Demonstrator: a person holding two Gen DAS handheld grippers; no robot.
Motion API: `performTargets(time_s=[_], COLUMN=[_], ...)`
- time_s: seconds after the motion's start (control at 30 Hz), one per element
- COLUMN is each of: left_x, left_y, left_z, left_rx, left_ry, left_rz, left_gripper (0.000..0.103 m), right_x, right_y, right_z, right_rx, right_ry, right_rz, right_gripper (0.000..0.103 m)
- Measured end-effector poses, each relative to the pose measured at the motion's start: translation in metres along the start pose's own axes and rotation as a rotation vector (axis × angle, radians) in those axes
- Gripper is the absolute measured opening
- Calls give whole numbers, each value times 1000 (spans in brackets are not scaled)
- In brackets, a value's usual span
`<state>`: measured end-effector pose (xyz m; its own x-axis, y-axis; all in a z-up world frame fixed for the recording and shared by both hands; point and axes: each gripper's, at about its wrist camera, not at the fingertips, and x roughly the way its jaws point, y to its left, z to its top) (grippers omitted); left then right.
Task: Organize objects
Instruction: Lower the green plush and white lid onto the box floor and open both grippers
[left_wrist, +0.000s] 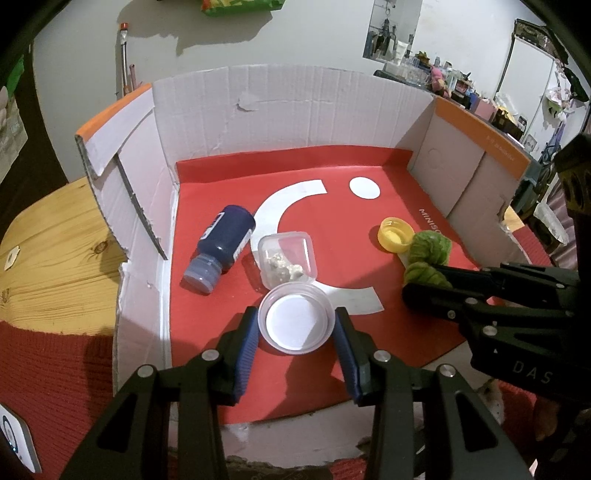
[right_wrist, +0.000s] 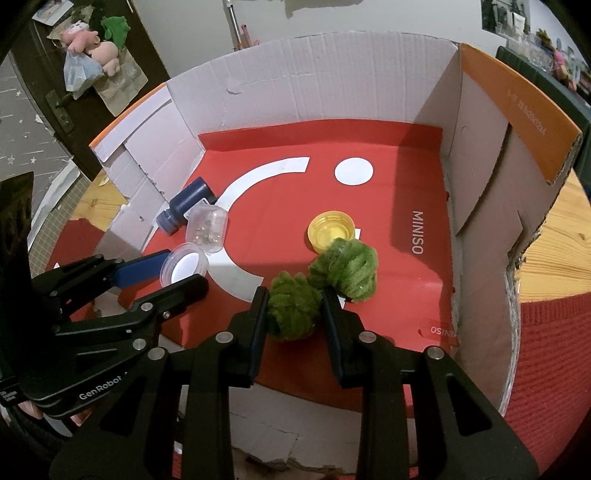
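Inside the box (left_wrist: 288, 107), the left claw (left_wrist: 296, 325) closes on a clear round tub (left_wrist: 296, 319), mouth up, while the right claw (right_wrist: 293, 312) grips one end of a fuzzy green bundle (right_wrist: 343, 271). A blue bottle (left_wrist: 221, 247) lies on its side, cap toward the camera, beside a clear case (left_wrist: 288, 258); a yellow cap (left_wrist: 395, 234) sits near the bundle.

My right gripper's black fingers (left_wrist: 443, 280) hide the near part of the fuzzy green yarn bundle (left_wrist: 428, 254). The small pale pieces inside the clear square plastic box (left_wrist: 287, 260) are too small to identify.
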<state>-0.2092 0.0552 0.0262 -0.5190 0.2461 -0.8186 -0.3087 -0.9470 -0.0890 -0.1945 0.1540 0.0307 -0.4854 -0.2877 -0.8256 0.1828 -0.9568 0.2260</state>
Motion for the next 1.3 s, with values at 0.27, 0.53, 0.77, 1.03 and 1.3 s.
performTargets(time_s=[0.27, 0.53, 0.77, 1.03, 1.3], left_x=[0, -4, -9, -20, -33], left_y=[0, -2, -2, -2, -3], left_z=[0, 0, -3, -7, -11], left_rx=[-3, -2, -7, -8, -10], left_ry=[-7, -22, -30, -51, -75], left_rz=[-2, -4, 6, 16, 27], left_gripper=[43, 44, 48, 54, 59], right_x=[-2, -5, -12, -20, -33], right_y=[1, 3, 3, 7, 15], right_z=[-1, -3, -5, -9, -14], right_rx=[-3, -7, -2, -5, -12], right_ry=[-2, -4, -17, -34, -58], right_rz=[1, -4, 1, -2, 10], right_gripper=[28, 28, 29, 31, 47])
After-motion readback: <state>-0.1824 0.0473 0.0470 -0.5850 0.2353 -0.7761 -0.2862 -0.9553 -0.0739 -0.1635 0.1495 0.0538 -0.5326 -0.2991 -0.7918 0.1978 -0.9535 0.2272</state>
